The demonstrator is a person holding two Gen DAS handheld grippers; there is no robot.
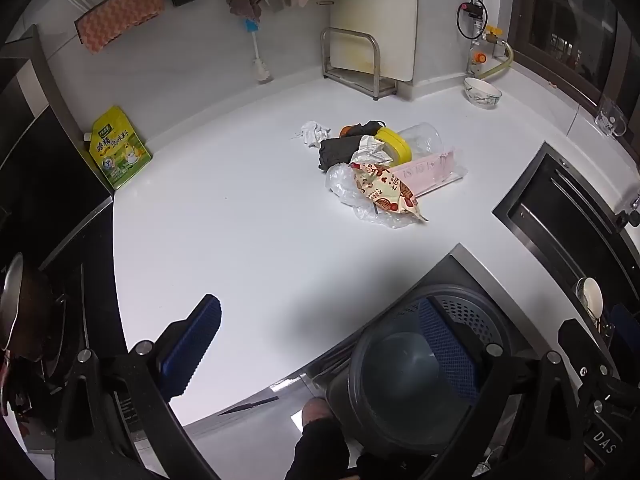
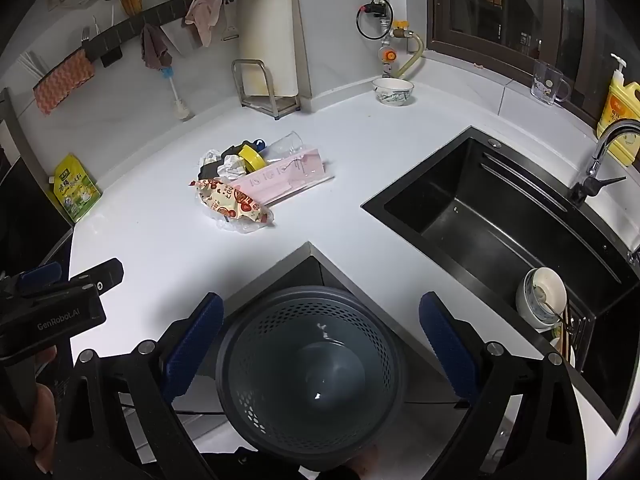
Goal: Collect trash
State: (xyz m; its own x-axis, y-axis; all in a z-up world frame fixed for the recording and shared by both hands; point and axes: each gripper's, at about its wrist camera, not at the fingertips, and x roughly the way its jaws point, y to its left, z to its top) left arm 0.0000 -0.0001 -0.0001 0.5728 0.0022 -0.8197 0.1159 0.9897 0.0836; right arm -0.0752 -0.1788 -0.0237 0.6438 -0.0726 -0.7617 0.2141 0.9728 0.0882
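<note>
The trash pile (image 1: 376, 164) lies mid-way back on the white surface (image 1: 224, 232), well apart from both tools: a printed snack wrapper (image 2: 230, 202) at its near edge, a long pink package (image 2: 286, 178) running back and to the right. The empty perforated bin (image 2: 312, 376) sits below the surface's inner corner. The left hand-held gripper (image 1: 320, 356) and right hand-held gripper (image 2: 318, 348) both gape wide, holding nothing; the left looks somewhat nearer the pile.

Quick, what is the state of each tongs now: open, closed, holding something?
Left tongs: open, holding nothing.
Right tongs: open, holding nothing.
</note>
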